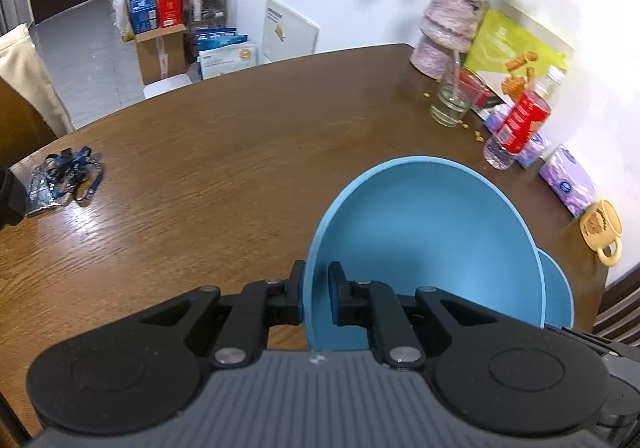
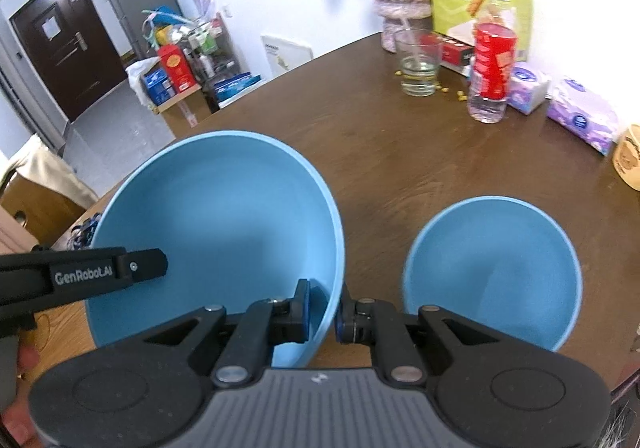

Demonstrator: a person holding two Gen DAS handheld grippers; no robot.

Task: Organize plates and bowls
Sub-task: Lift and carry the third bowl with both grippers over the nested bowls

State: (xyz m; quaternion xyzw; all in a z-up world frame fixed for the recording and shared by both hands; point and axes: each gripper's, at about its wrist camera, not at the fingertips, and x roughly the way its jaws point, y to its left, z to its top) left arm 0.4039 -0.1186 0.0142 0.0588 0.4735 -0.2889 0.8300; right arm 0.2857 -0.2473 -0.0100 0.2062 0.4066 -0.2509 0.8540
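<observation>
Above brown table (image 2: 400,152): left gripper (image 1: 316,298) and right gripper (image 2: 323,310) both clamped on big blue bowl (image 2: 224,216) rim; small bowl (image 2: 492,268) beside.

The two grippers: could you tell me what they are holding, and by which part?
Both clamp the large blue bowl by its rim: left gripper and right gripper on opposite sides.

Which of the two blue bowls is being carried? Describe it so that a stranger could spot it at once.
On the brown table, two blue bowls sit near the front edge. The held one is the large bowl, left of the small bowl in the right wrist view. It alone has its rim pinched on opposite sides by the left gripper and the right gripper.
</observation>
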